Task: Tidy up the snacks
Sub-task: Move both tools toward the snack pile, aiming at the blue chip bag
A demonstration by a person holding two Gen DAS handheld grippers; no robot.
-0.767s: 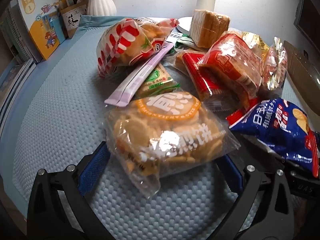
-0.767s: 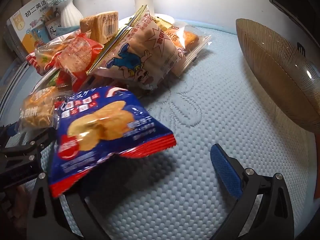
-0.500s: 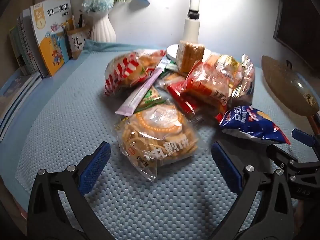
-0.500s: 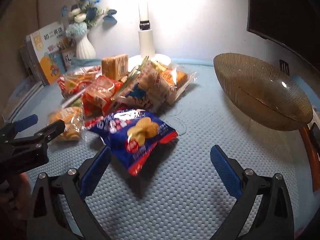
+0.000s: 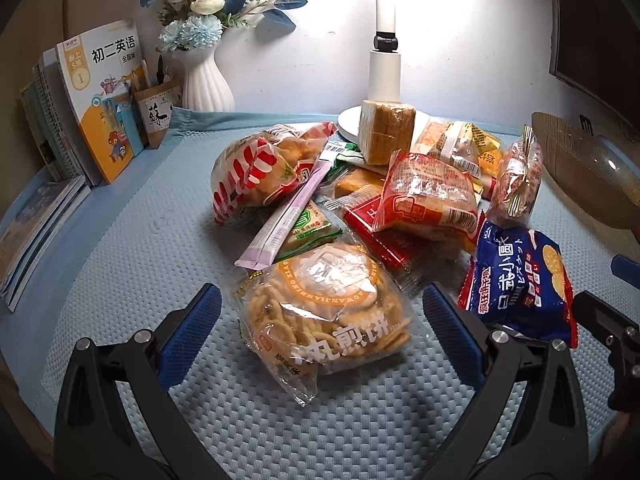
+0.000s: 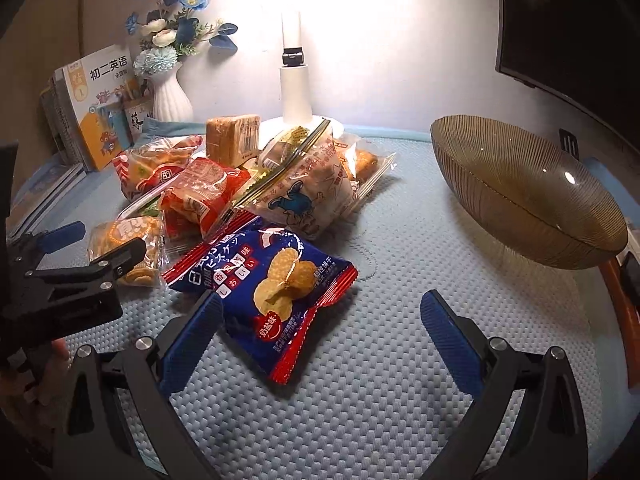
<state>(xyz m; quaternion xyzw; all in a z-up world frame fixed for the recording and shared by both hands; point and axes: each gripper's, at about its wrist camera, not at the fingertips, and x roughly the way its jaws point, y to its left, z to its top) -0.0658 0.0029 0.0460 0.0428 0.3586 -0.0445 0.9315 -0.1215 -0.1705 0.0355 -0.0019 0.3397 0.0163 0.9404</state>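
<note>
A: What is hard to see?

B: The green packet [image 5: 310,229] is half hidden under the long pink stick packet [image 5: 286,216]. The brown ribbed glass bowl [image 6: 524,192] is cut off in the left view.

A: Where is the blue crisp bag [image 6: 272,286]?

B: On the bumpy blue worktop [image 6: 400,360], just in front of the right gripper [image 6: 320,332], by its left finger.

A: And the clear cracker bag [image 5: 324,312]?

B: Between the fingers of the left gripper [image 5: 320,324].

A: Are they holding anything?

B: No. Both are spread wide.
</note>
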